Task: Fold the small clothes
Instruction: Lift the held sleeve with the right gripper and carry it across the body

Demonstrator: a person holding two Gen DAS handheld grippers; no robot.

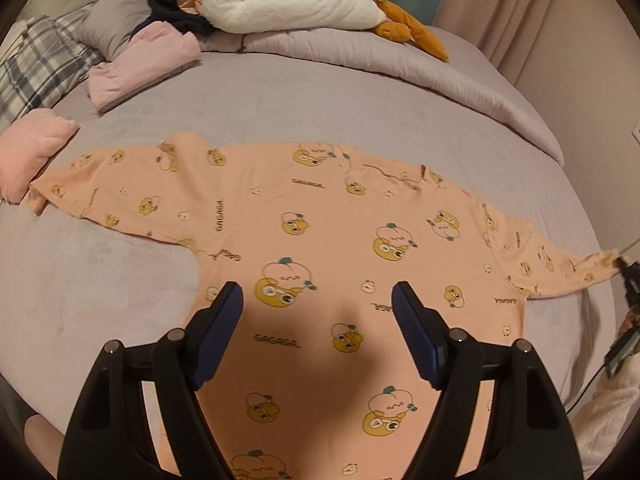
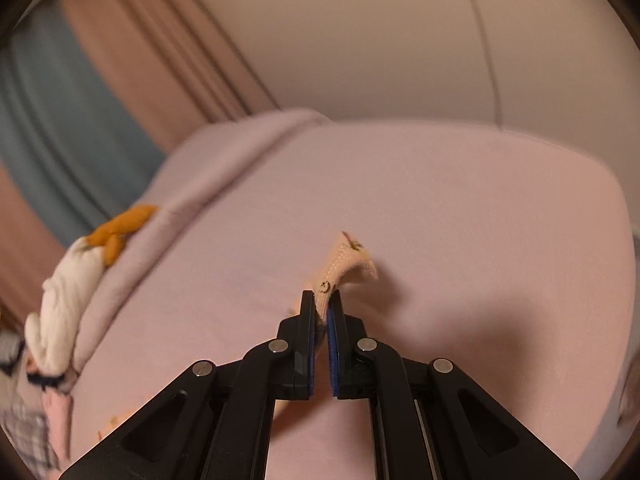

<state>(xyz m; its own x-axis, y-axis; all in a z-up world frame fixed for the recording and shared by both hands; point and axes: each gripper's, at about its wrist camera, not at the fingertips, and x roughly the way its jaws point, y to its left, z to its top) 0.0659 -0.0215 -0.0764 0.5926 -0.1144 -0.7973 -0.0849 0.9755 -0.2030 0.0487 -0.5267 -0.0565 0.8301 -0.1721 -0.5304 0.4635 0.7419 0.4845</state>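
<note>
Spread flat and face up on the lilac bedsheet [image 1: 360,112]: a peach long-sleeved cotton top printed with yellow ducks [image 1: 320,240], sleeves stretched out to both sides, so the long axis runs sleeve tip to sleeve tip across the left wrist view

Directly above the torso of that top, the left gripper [image 1: 318,296], jaws wide apart, blue pads [image 1: 224,320] holding nothing and not visibly touching the cloth

Out at the top's far right end, the right gripper [image 2: 321,300], jaws pinched nearly together on the ribbed cuff [image 2: 346,264] of the right sleeve, cuff bulging up past the fingertips and lifted slightly off the sheet

Decisive relation: body of the top lying leftward from the gripped cuff, along the sleeve's own line, so likely a carry of the cuff inward across the chest toward the open left gripper

Opposite cuff [image 1: 38,196] at the top's far left end, just beside a fluffy pink cushion [image 1: 28,152]; nearer to the left gripper than to the right, yet ungripped
</note>
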